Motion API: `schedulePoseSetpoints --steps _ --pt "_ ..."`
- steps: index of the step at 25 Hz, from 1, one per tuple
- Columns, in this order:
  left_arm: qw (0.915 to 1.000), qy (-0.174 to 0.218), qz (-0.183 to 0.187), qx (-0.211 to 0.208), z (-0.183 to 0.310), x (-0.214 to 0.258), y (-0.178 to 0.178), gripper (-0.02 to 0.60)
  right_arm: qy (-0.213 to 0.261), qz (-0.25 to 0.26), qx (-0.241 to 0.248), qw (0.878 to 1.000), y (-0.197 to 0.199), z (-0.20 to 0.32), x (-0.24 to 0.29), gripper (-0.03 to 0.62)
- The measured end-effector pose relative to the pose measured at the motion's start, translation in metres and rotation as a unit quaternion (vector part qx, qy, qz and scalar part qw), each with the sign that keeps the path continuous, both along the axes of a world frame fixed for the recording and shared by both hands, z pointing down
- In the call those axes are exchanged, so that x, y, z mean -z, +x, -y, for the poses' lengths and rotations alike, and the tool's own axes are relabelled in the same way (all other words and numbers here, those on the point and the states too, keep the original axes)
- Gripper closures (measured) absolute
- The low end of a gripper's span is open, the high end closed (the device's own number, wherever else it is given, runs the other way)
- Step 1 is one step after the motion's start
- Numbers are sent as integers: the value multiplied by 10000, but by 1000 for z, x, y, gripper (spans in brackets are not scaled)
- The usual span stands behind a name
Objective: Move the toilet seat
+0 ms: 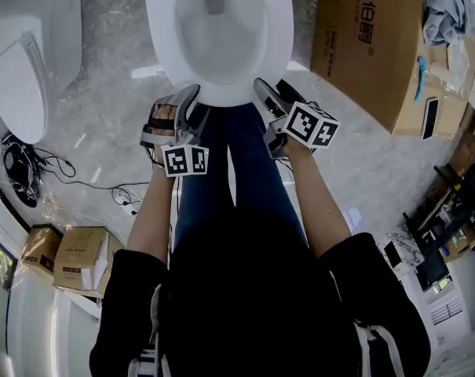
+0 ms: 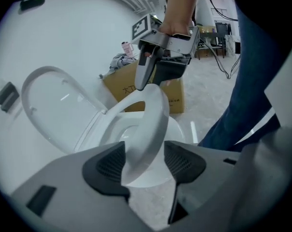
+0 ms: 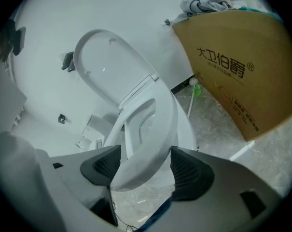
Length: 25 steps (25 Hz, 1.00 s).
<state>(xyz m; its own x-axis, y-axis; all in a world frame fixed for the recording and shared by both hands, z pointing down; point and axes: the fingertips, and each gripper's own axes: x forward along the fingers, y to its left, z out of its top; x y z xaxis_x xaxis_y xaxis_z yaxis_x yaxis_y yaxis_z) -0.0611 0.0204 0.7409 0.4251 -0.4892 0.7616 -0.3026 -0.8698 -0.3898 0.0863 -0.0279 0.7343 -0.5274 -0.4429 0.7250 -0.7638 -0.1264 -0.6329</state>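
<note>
The white toilet seat (image 1: pixel 278 38) rings the bowl below me, and both grippers stand at its front rim. My left gripper (image 1: pixel 186 104) has the seat (image 2: pixel 153 124) between its jaws (image 2: pixel 143 161): the left pad lies against it, while a thin gap shows at the right pad. The right gripper (image 1: pixel 267 94) is shut on the seat (image 3: pixel 160 134), with both pads (image 3: pixel 141 168) on the rim. The seat is tilted up off the bowl. The lid (image 3: pixel 107 66) stands raised against the wall. In the left gripper view, the right gripper (image 2: pixel 146 81) clamps the seat's far side.
A big cardboard box (image 1: pixel 370 45) stands right of the toilet with clothes on top. A second toilet (image 1: pixel 25 61) is at the left, with cables (image 1: pixel 33 171) and small boxes (image 1: pixel 72 258) on the floor. The person's jeans-clad legs (image 1: pixel 229 171) are just behind the grippers.
</note>
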Motion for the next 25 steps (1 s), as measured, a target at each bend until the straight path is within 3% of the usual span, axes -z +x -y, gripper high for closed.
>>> schedulePoseSetpoints --steps 1,7,17,22,25 --pt "9999 81 39 -55 4 2 0 342 16 25 -15 10000 0 2 2 258" --pt "9986 286 209 -396 11 23 1 372 77 7 21 10000 -1 7 19 258" --pt "9971 625 209 -376 39 89 0 417 468 137 69 9988 -6 35 80 256" --pt "9965 704 204 -411 57 119 -3 431 1140 -605 767 9887 2 50 124 256" --pt "9963 759 195 -362 71 137 -4 437 1823 -1105 1650 9630 -4 56 155 256"
